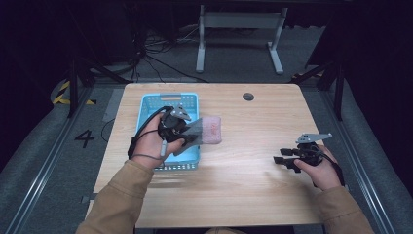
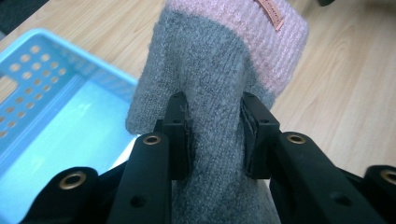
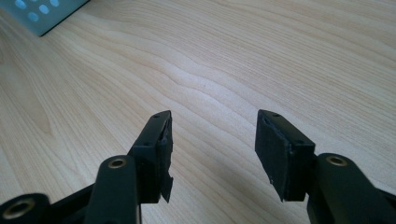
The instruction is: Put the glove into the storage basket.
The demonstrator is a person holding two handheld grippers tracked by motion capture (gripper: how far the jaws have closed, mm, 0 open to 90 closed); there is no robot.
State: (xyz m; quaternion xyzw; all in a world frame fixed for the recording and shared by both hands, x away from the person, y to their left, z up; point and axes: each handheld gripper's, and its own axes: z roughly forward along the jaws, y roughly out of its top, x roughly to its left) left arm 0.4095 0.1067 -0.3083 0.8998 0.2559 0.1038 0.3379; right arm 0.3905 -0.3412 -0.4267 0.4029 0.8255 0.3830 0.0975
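The left gripper (image 2: 212,135) is closed on a grey knitted sock (image 2: 210,88) with a pink cuff (image 1: 213,129); the fabric is pinched between the two jaws across a narrow fold of its grey part. The sock is held at the right rim of the light blue perforated basket (image 1: 146,105), which stands toward the far-left corner of the wooden surface (image 1: 243,180); the cuff end juts out past that rim over the surface. Risk noted: only a gathered fold of soft knit is clamped, so slippage under the weight of the hanging cuff is judged possible if the hand is swung quickly. A second risk: should release be made here, the sock is judged likely to land astride the rim or on the surface, since much of it lies outside the basket. Snagging of the knit on the rim or perforations cannot be ruled out. The right gripper (image 3: 212,140) is held near the right edge of the surface, its jaws well apart and empty, with bare wood grain between them. From the high view the sock's place relative to basket and surface is read. The left gripper view supplies what that view lacks: the pad contact on the fabric, the pink label (image 2: 271,11) on the cuff, and the basket floor below, which appears empty where seen. The right gripper view confirms the open gap.
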